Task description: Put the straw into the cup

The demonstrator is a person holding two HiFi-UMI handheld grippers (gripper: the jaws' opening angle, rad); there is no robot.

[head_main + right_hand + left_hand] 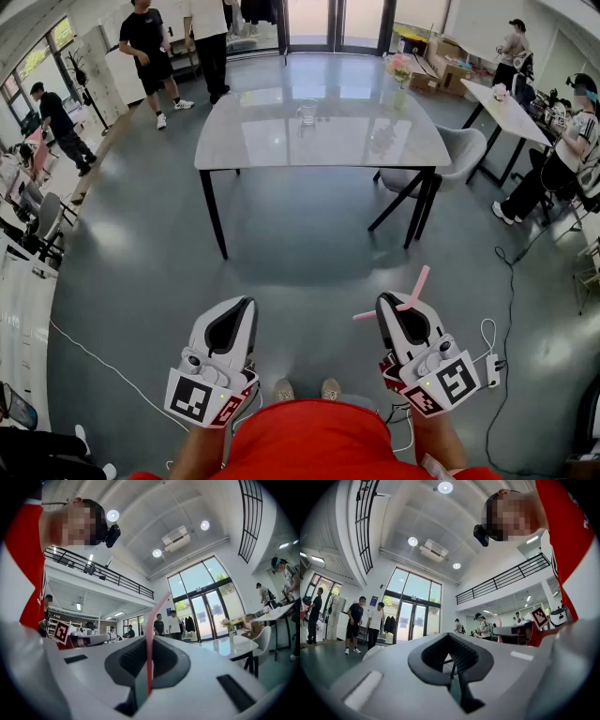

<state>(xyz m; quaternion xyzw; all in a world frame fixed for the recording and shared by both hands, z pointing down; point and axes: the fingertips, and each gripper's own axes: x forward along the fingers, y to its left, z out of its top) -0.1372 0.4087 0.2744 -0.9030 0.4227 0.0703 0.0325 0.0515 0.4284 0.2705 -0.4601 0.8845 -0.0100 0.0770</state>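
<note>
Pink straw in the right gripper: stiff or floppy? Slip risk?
Likely light and fairly stiff: the straw stands unsagging above the right gripper. It bends near the top, so that end may flex when pushed. Thin, smooth-looking and pinched at one spot, it could pivot in the shut jaws.

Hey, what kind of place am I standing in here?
Likely an open office or lab hall: tall glass doors, a mezzanine railing overhead, and people working at side tables.

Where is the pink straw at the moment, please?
The straw is at the head view's lower right, clamped in the right tongs, far short of the table that bears the glass cup.
</note>
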